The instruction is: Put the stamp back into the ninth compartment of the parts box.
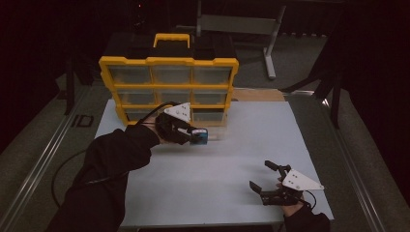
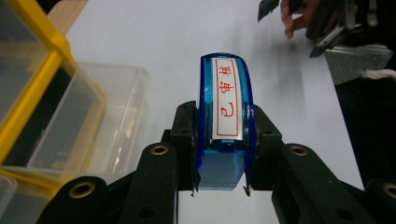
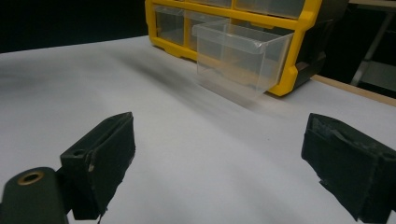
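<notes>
A blue plastic stamp (image 2: 226,122) with a white label in red characters is clamped between the black jaws of my left gripper (image 2: 223,140), held above the white table. From above, that gripper (image 1: 196,135) with the blue stamp (image 1: 202,136) hovers just in front of the yellow drawer cabinet (image 1: 169,63), beside its pulled-out clear drawer (image 1: 215,130). The same clear drawer (image 3: 240,58) sticks out of the cabinet's bottom row. My right gripper (image 1: 265,176) rests near the table's front right, its jaws wide apart and empty (image 3: 224,163).
The white tabletop (image 1: 232,164) stretches between the two grippers. The cabinet's other clear drawers (image 1: 171,75) are pushed in. A metal frame leg (image 1: 270,43) stands on the floor behind the table. The table's front edge runs close to my right hand.
</notes>
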`<state>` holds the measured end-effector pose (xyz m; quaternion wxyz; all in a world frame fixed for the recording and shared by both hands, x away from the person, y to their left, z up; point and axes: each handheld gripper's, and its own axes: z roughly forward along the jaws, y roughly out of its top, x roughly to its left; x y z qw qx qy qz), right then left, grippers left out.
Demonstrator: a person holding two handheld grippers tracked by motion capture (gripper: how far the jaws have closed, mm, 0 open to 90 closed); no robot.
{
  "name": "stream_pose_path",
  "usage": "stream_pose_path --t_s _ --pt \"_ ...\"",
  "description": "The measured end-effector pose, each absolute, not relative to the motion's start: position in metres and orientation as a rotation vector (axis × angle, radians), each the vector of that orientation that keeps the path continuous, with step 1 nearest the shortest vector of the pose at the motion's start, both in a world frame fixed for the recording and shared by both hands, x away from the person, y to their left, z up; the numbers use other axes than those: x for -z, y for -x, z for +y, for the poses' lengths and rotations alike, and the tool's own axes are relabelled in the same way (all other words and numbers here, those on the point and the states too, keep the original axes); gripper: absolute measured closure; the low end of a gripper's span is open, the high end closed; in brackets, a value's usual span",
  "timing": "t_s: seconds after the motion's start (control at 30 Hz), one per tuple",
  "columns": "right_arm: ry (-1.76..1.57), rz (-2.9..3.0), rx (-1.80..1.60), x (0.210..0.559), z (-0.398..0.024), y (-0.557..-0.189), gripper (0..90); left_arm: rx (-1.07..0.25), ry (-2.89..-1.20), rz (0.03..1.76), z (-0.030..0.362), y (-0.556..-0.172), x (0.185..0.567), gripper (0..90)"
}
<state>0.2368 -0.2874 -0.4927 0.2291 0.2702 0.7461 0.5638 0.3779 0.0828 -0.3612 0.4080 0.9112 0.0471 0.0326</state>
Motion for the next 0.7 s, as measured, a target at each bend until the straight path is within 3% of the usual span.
stream_pose_path --t_s 0.7 --pt "-0.74 2.054 -1.557 0.493 -0.287 -0.237 9.6 -0.116 -2.269 0.108 0.061 -0.397 0.322 70.3"
